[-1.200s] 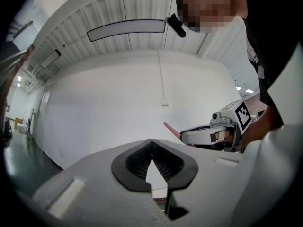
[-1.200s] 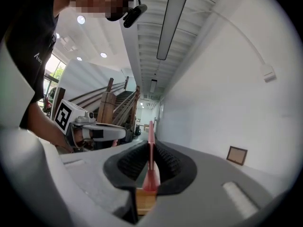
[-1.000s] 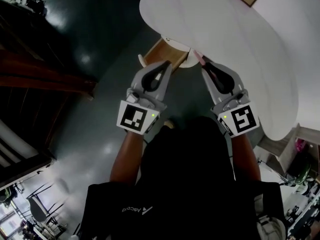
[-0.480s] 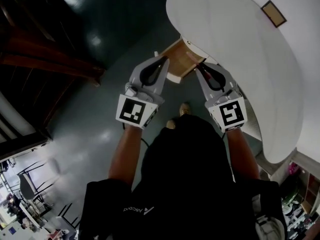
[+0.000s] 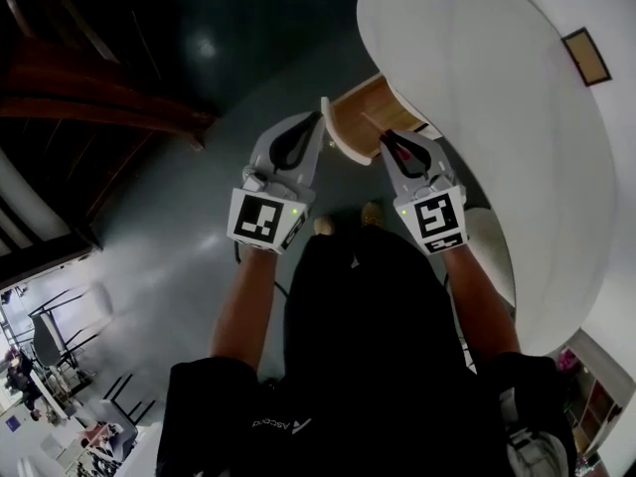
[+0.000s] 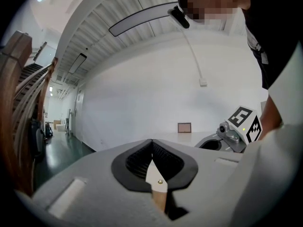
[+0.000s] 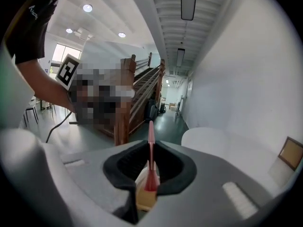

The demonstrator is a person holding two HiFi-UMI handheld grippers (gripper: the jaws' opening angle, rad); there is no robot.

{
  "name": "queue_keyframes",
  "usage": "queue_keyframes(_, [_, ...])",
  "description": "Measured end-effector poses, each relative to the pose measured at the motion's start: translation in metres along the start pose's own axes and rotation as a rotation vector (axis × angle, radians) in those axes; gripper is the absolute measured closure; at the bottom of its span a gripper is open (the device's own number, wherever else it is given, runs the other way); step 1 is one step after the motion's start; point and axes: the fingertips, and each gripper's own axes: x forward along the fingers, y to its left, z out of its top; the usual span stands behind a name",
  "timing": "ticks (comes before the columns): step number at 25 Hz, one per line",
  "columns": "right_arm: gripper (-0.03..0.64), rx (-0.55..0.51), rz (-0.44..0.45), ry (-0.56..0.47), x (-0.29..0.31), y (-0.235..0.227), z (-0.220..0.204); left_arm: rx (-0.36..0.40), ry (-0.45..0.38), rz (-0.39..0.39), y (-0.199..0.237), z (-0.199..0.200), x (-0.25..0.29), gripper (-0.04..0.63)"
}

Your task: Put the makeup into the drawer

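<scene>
Both tongs at the open drawer, pink makeup stick in the right one

My left tongs point(image 5: 320, 117) are squeezed shut on the white front edge of the drawer point(image 5: 343, 104). In the left gripper view I see that edge, white with a small screw and bare wood under it, pinched right between the jaws. My right tongs point(image 5: 383, 137) sit just beside the left ones and are clamped on a thin pink makeup stick point(image 5: 370, 124). The stick pokes out past the tips of the right tongs, and its far end is over the open wooden drawer, just ahead of both tongs. In the right gripper view the stick point(image 7: 150, 131) stands straight up between the dark pads, with drawer wood point(image 7: 145, 198) just below it. The white round table point(image 5: 477, 87) spreads out beyond the right tongs, above the drawer.
</scene>
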Motion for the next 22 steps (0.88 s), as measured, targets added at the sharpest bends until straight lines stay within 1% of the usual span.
queue_keyframes(5, [0.566, -0.009, 0.029, 0.093, 0.049, 0.006, -0.044, -0.023, 0.028, 0.005, 0.03, -0.038, 0.005, 0.584])
queue_keyframes(11, [0.566, -0.028, 0.061, 0.197, 0.111, 0.002, -0.109, -0.023, 0.064, -0.012, 0.056, -0.097, 0.016, 0.584])
queue_keyframes(16, [0.566, -0.077, 0.104, 0.277, 0.161, 0.003, -0.172, -0.017, 0.066, -0.028, 0.067, -0.154, 0.031, 0.584])
queue_keyframes(22, [0.566, -0.096, 0.145, 0.349, 0.21, 0.0, -0.242, -0.03, 0.07, -0.03, 0.078, -0.213, 0.055, 0.584])
